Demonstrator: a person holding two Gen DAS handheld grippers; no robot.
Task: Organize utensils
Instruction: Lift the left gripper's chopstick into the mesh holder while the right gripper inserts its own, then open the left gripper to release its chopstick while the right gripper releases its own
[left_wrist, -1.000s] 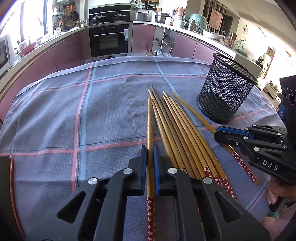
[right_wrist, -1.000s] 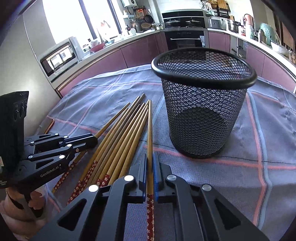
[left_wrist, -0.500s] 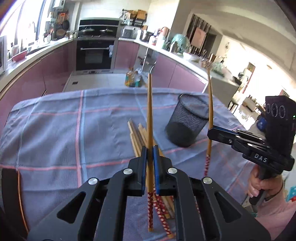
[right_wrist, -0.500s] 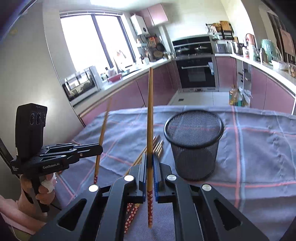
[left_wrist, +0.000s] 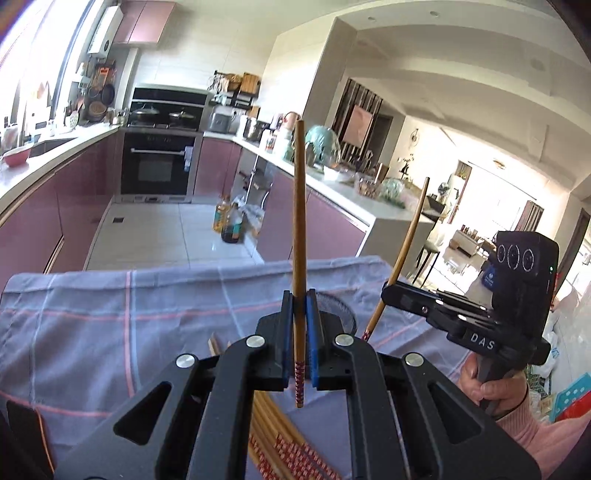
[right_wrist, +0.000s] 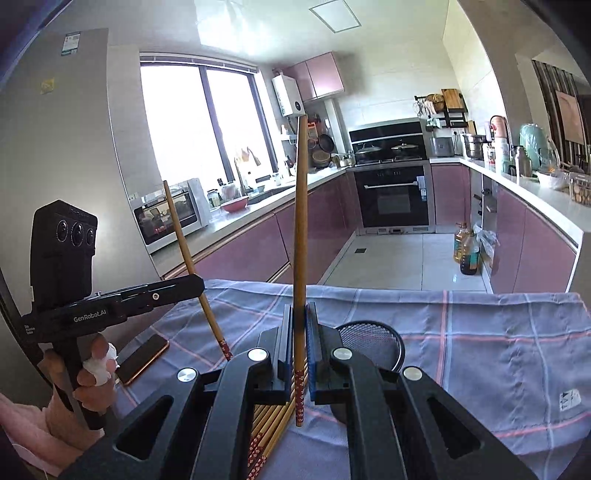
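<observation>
My left gripper (left_wrist: 299, 332) is shut on one wooden chopstick (left_wrist: 300, 221) with a red patterned end, held nearly upright high above the table. My right gripper (right_wrist: 298, 343) is shut on a second chopstick (right_wrist: 301, 221), also raised. Each gripper shows in the other's view: the right gripper (left_wrist: 388, 293) with its chopstick (left_wrist: 406, 243), the left gripper (right_wrist: 199, 286) with its chopstick (right_wrist: 184, 251). Several more chopsticks (left_wrist: 291, 450) (right_wrist: 266, 424) lie in a bundle on the cloth below. The black mesh cup (right_wrist: 373, 341) (left_wrist: 332, 306) stands behind the fingers, mostly hidden.
A blue-grey checked cloth (right_wrist: 498, 350) (left_wrist: 92, 332) covers the table. A phone (right_wrist: 142, 360) lies near the cloth's left edge. A person's hands (left_wrist: 491, 387) (right_wrist: 92, 373) hold the gripper handles. Kitchen counters, an oven and bottles on the floor lie beyond the table.
Both grippers rose from the table and tilted upward, each lifting one chopstick out of the bundle. The cup and bundle dropped low in both views.
</observation>
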